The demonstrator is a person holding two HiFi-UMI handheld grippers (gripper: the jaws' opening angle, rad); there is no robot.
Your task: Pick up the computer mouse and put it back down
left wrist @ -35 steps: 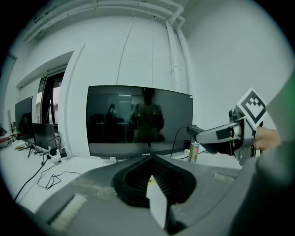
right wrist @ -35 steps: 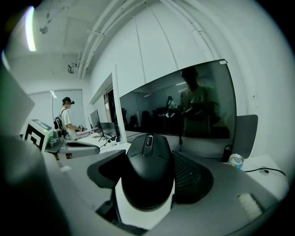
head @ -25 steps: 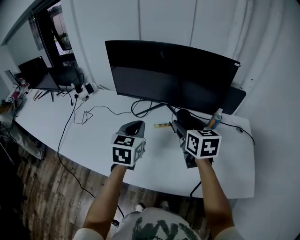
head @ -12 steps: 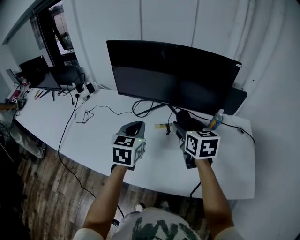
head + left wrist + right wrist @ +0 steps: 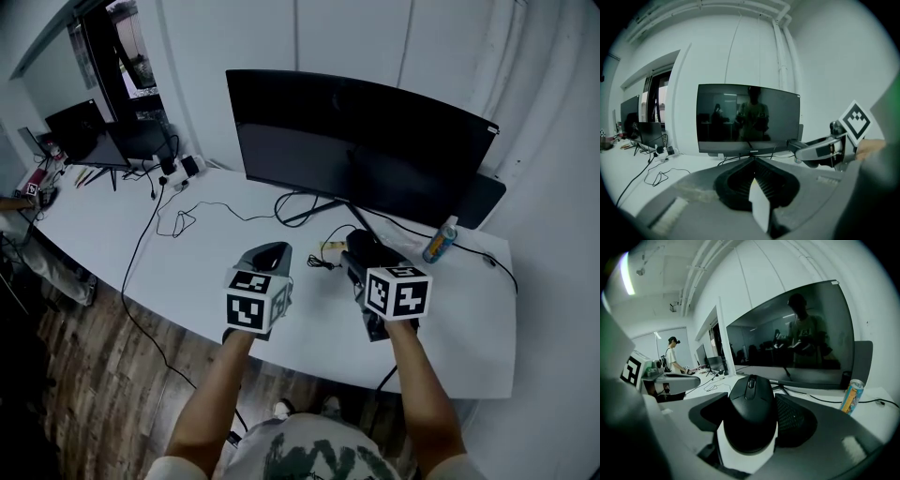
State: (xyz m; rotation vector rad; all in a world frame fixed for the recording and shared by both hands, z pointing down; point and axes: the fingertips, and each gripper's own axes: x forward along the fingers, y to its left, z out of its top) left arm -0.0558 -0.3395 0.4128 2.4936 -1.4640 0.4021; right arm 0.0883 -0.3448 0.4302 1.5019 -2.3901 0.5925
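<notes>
A black computer mouse (image 5: 751, 412) sits between the jaws of my right gripper (image 5: 751, 401), which is shut on its sides and holds it above the white desk (image 5: 178, 281). In the head view the right gripper (image 5: 361, 251) hangs just in front of the monitor stand, and the mouse (image 5: 362, 243) shows as a dark lump at its tip. My left gripper (image 5: 267, 255) hovers over the desk to the left, jaws together with nothing between them; in its own view the left gripper (image 5: 753, 161) points toward the monitor.
A wide dark monitor (image 5: 366, 141) stands at the back of the desk. A drink can (image 5: 439, 241) is at the right, loose cables (image 5: 178, 223) and a laptop (image 5: 84, 136) at the left. A person (image 5: 672, 355) stands far off.
My right gripper has sunk a little toward the desk with the mouse still in it. The left gripper has stayed where it was.
</notes>
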